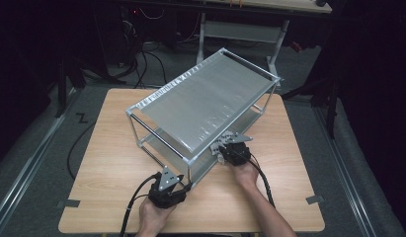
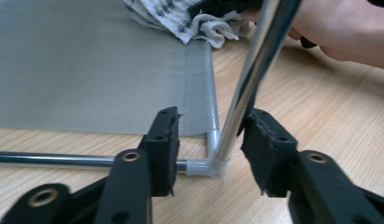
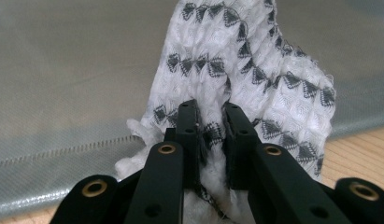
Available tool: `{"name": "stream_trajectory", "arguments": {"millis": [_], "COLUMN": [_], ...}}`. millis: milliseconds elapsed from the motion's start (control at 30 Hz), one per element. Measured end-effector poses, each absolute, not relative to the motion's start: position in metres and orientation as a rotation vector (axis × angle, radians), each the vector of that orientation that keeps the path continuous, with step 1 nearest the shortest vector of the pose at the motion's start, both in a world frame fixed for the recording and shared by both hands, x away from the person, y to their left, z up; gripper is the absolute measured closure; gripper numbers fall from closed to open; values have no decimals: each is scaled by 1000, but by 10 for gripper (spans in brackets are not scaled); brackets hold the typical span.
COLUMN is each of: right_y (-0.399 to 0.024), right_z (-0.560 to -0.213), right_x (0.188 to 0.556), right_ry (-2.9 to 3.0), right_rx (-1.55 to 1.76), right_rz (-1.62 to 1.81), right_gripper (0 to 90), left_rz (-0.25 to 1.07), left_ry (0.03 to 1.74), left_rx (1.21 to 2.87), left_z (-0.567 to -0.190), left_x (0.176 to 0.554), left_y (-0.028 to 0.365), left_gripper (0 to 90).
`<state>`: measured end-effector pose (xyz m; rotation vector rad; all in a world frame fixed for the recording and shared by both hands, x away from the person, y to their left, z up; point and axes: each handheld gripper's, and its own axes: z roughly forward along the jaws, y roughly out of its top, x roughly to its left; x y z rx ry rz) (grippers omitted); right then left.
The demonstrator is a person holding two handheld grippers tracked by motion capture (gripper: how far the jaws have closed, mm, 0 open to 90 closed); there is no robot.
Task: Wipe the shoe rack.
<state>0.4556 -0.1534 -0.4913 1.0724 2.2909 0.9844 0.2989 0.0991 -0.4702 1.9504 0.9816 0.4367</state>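
Dark floor with cables surrounded the light wooden table (image 1: pixel 111 168), where a two-level rack of metal tubes and grey mesh shelves (image 1: pixel 205 101) stood. At its near corner, the left gripper (image 2: pixel 209 140) had its jaws around the upright chrome post (image 2: pixel 248 79), not clearly pressing it. The right gripper (image 3: pixel 210 123) was clamped on a white cloth with black pattern (image 3: pixel 255 70), at the lower shelf (image 3: pixel 63 84).

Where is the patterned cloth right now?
The patterned cloth is pinched in the right gripper, low at the rack's near right side, against the grey bottom shelf.
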Motion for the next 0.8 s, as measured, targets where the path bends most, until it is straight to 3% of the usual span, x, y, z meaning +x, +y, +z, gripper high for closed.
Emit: {"name": "stream_trajectory", "arguments": {"millis": [233, 800], "right_y": [-154, -150], "right_z": [-491, -491], "right_x": [456, 455], "right_ry": [2303, 2311], "right_rx": [1072, 1081], "right_rz": [985, 989], "right_gripper": [794, 794], "left_rz": [447, 425], "left_ry": [1003, 1079], "left_rx": [1945, 1886], "left_z": [-469, -469], "left_x": [301, 315], "left_y": [105, 120], "left_gripper": [679, 716]}}
